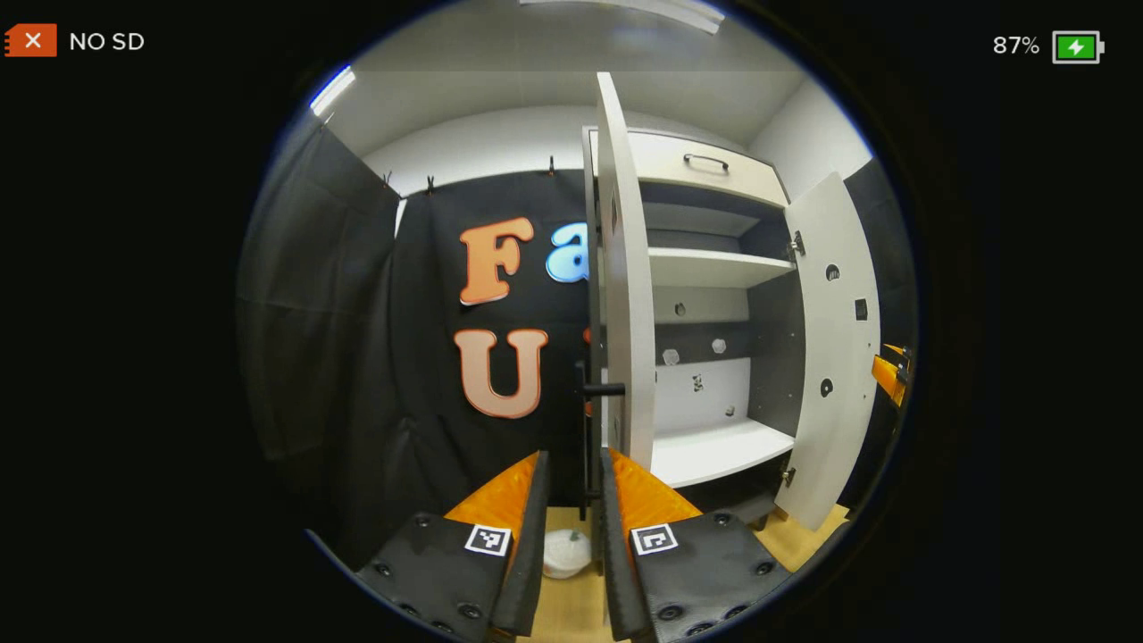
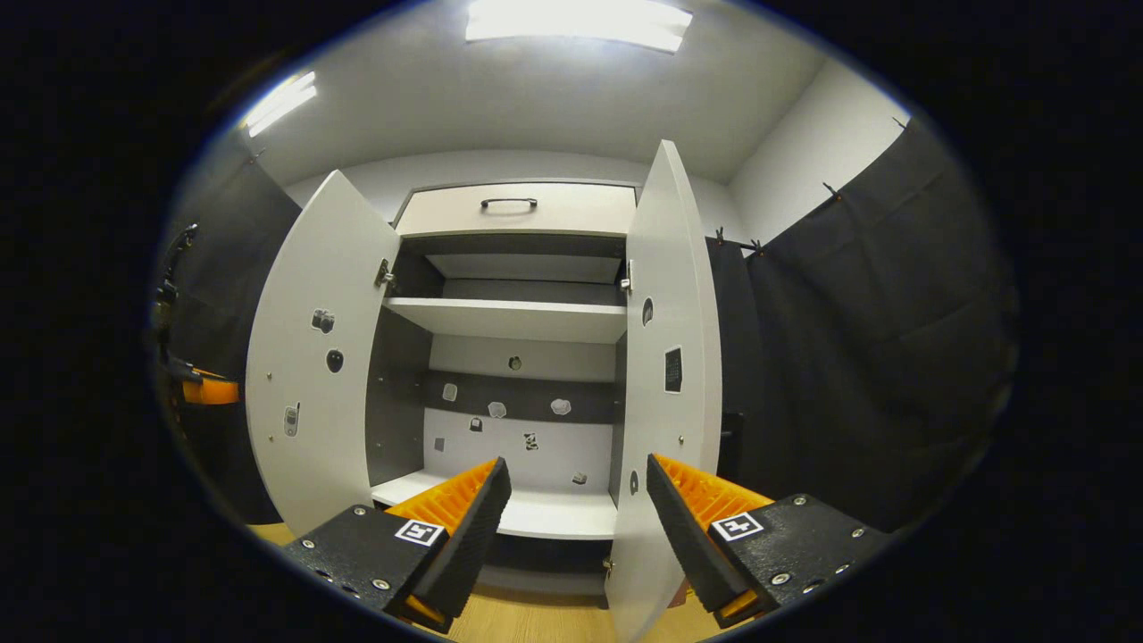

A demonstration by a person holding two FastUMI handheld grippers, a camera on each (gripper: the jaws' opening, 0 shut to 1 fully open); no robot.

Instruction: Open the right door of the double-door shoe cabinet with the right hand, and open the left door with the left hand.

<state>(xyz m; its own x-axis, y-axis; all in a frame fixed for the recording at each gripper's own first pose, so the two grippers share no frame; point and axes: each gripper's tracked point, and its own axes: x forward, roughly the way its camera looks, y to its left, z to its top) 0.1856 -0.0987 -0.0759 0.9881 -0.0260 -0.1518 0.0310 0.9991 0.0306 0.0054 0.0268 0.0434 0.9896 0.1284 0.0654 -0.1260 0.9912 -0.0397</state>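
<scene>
The white shoe cabinet (image 2: 513,317) stands with both doors swung wide. In the left gripper view the left door (image 1: 625,295) is edge-on, and its black bar handle (image 1: 587,438) runs down between the fingers of my left gripper (image 1: 574,455). The jaws are narrowly apart, with a gap left of the bar. The right door (image 1: 835,357) hangs open farther right. In the right gripper view my right gripper (image 2: 571,469) is wide open with nothing held. The right door (image 2: 670,357) has its lower edge by the right finger, and the left door (image 2: 312,375) stands open at left.
A drawer (image 2: 513,210) with a black handle tops the cabinet; white shelves (image 2: 509,317) sit inside. A small white object (image 1: 567,552) lies on the wooden floor (image 1: 571,607). Black cloth walls close both sides. The other gripper (image 2: 207,390) peeks from behind the left door.
</scene>
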